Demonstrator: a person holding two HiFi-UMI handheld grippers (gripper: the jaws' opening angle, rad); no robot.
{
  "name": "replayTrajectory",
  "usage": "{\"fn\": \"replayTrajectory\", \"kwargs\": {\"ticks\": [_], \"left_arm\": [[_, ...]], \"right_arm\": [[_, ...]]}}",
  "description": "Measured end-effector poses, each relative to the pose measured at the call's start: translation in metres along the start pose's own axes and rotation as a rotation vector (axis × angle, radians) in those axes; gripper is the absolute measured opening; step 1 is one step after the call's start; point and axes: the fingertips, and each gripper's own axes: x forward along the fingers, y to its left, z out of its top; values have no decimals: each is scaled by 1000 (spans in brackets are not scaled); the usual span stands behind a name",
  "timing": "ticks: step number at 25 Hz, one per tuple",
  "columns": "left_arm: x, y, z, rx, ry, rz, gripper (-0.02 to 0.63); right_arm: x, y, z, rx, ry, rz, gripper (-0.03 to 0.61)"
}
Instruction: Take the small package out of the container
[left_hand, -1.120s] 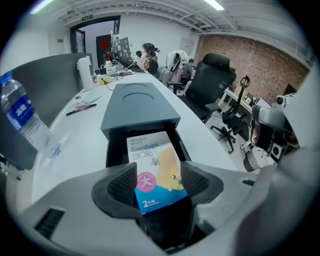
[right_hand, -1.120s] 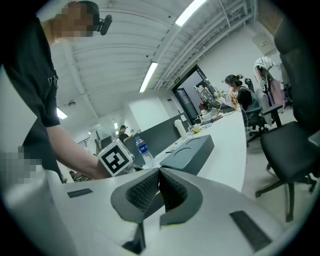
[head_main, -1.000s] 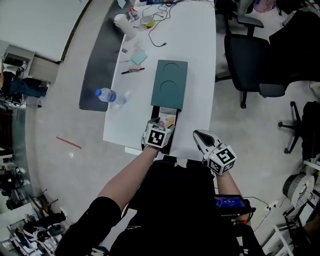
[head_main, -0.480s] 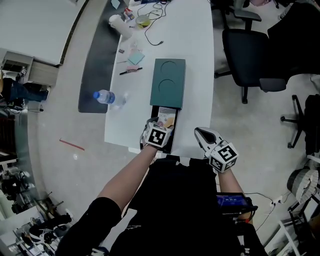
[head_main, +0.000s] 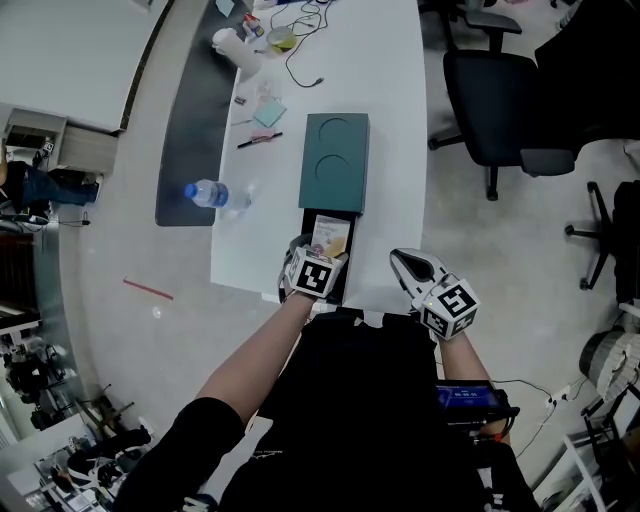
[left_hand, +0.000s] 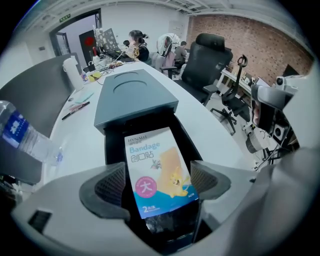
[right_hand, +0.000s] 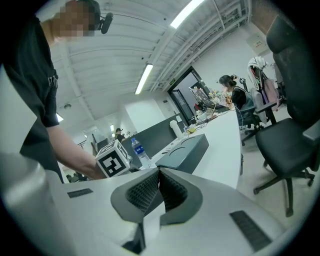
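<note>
My left gripper (left_hand: 159, 182) points steeply down. Its jaws have just been opening wide and straddle the small package (left_hand: 150, 155) without gripping it. The package lies in the open container (left_hand: 113, 150), long axis running away from me. My right gripper (right_hand: 159, 187), closed and empty, is farther off.

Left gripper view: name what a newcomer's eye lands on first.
The bright Bandage package sits in the black container, between the jaws of the left gripper, which have just been opening and do not press it. Behind lies the teal box on the white table.
</note>
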Motion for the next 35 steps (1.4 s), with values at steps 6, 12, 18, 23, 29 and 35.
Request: {"fn": "replayTrajectory", "kwargs": {"ticks": [6,12,18,23,29,35], "left_arm": [[5,4,1,-32,29,-4,407],[9,3,-3,-45,88,8,400],[9,7,-1,-50,64,23,394],[2,26,-7,-82,50,47,387],[2,9,2,-112,-45,18,385],[-13,6,9,-105,-83,39,385]], "right_arm": [[-5,-5,-2,7,-4,-10,26],[-8,-8,-2,14,-11,-14,26],[-12,-7,-1,14,-11,-19,26],[2,-2,4,5,-20,2,26],[-14,-9,3,-2,-5,13,26],[-16,-6,0,-13,13,55,26]]}}
